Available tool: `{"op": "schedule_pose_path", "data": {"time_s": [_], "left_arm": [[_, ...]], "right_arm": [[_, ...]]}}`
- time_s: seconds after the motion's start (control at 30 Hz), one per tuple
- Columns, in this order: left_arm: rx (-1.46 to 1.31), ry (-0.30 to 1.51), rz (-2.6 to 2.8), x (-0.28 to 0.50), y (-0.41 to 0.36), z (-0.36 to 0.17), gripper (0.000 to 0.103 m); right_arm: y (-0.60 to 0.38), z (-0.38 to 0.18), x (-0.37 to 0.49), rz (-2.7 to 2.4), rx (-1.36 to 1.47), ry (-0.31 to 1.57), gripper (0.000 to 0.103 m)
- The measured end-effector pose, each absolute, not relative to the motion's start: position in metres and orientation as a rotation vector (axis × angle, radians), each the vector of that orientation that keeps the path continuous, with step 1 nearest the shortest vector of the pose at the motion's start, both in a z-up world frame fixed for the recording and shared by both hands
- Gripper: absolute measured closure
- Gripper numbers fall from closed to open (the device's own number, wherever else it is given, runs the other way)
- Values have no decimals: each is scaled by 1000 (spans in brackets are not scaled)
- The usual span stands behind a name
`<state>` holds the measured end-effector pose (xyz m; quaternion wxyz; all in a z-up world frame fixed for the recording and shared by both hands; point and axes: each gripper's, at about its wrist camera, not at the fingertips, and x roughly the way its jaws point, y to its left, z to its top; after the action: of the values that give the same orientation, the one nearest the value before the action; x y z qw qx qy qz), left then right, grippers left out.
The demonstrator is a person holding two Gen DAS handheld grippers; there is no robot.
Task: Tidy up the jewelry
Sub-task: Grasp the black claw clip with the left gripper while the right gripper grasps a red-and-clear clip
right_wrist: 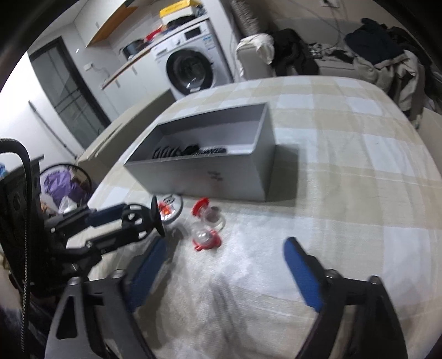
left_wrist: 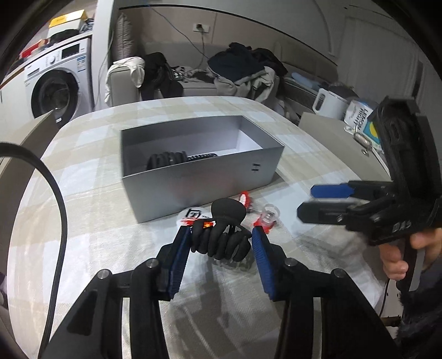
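- A black, finger-shaped jewelry stand [left_wrist: 221,240] with a round base is clamped between the left gripper [left_wrist: 221,237]'s ribbed blue pads.
- The right gripper [right_wrist: 223,248] is spread wide, nothing held — two clear, red-capped jars [right_wrist: 205,226] lie just ahead, the matte grey box [right_wrist: 210,171] beyond.

This is a lived-in home, a small flat where living room and laundry corner share one space. A white front-loading washing machine [right_wrist: 190,69] stands under a worktop [right_wrist: 129,59] cluttered with boxes and a pot. Beside it is a pale sofa [left_wrist: 165,82] heaped with dark and light clothes [left_wrist: 243,66], with a cable running up to a wall socket [left_wrist: 200,27]. A white electric kettle [left_wrist: 330,102] sits on a side surface. The counter [right_wrist: 345,154] wears a beige and white checked cloth. A dark glazed door [right_wrist: 69,91] and a basket holding something purple [right_wrist: 65,185] show at the left.
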<state>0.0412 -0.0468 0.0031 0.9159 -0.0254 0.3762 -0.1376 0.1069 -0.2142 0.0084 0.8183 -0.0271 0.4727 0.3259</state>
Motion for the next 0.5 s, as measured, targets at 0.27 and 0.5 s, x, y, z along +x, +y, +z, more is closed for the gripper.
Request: {"op": "schedule_pose_path", "data": {"time_s": [0.27,0.5], "left_arm": [[-87,751,-263,34,-39,3,63],[-106,733,-252,34,-32,5,63]], "right_arm": [[-185,1,98,752,-179,1012,56],[-171,-8,106,745,-202,1030,72]]}}
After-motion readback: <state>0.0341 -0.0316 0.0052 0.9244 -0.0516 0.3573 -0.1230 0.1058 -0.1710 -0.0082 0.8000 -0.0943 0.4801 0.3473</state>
